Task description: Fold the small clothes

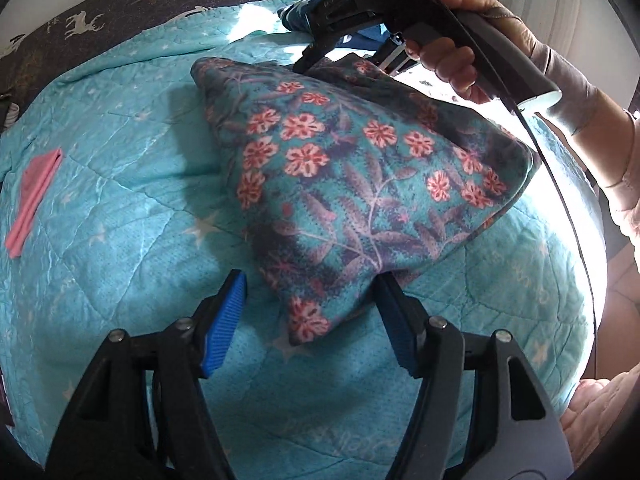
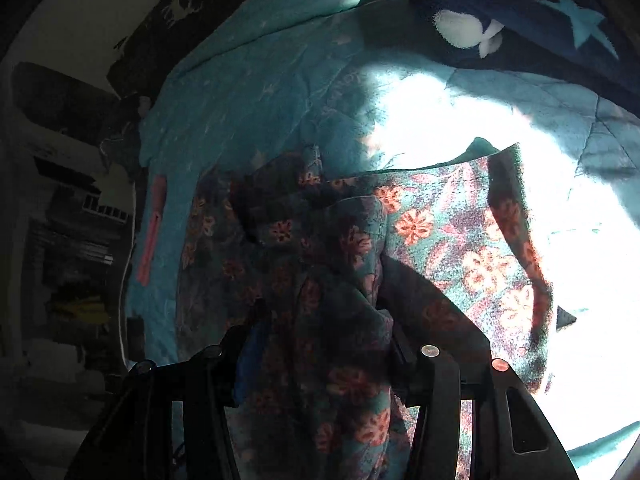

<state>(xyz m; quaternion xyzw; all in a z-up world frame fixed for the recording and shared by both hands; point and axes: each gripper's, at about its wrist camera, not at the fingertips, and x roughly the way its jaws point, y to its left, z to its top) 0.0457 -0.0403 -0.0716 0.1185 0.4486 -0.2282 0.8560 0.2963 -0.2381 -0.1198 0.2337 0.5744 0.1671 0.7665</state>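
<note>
A teal garment (image 1: 360,168) with red flowers lies folded on a teal star-print quilt (image 1: 120,248). My left gripper (image 1: 310,320) is open at its near corner. That corner lies between the blue pads (image 1: 224,320), and neither pad squeezes it. A hand (image 1: 452,60) holds my right gripper (image 1: 340,58) at the garment's far edge. In the right wrist view the floral garment (image 2: 420,232) is heaped between the fingers of my right gripper (image 2: 324,344). Its jaws stand apart and the cloth looks loose between them, though deep shadow hides the pads.
A folded pink cloth (image 1: 34,200) lies at the quilt's left side, also visible as the pink cloth (image 2: 152,228). A dark blue star-print fabric (image 2: 520,12) sits beyond the garment. A dark deer-print blanket (image 1: 120,4) borders the far edge. Bright sunlight washes out the right side.
</note>
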